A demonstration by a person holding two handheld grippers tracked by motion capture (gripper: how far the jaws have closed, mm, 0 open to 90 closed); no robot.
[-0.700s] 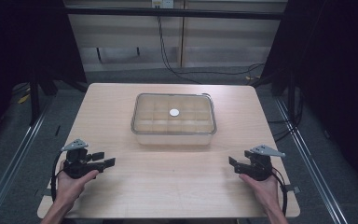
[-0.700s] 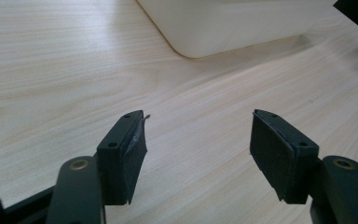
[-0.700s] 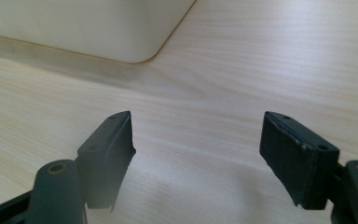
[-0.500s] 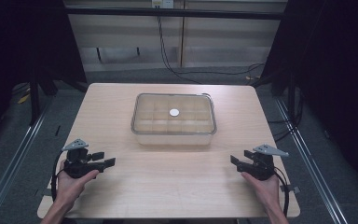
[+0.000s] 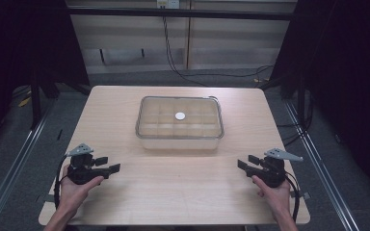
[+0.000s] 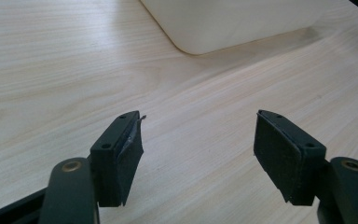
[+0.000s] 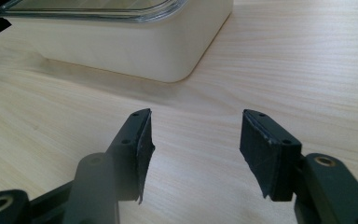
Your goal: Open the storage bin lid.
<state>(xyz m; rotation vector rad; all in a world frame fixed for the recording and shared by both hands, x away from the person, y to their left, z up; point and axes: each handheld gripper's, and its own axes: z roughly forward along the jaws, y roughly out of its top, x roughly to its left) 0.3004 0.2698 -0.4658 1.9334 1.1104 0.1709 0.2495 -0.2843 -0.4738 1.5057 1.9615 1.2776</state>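
Near edge of surface (image 5: 183,192): both grippers low, pointing inward, well apart from the box.
Box location: lidded clear container (image 5: 179,123) mid-surface, toward far side, between the two hands; white round knob (image 5: 179,116) on lid centre.
Left gripper (image 5: 111,164): fingers (image 6: 121,154) spread wide, nothing between them.
Right gripper (image 5: 245,162): fingers (image 7: 137,149) likewise parted, holding nothing.
Likely step: reach for the container.
Doing it well: bring both in level from opposite short sides, keep the gap wide until past the rim, avoid shoving the box.
Hard to tell: contents behind the hazy wall; lid latch type; left gripper view cuts off the box top.
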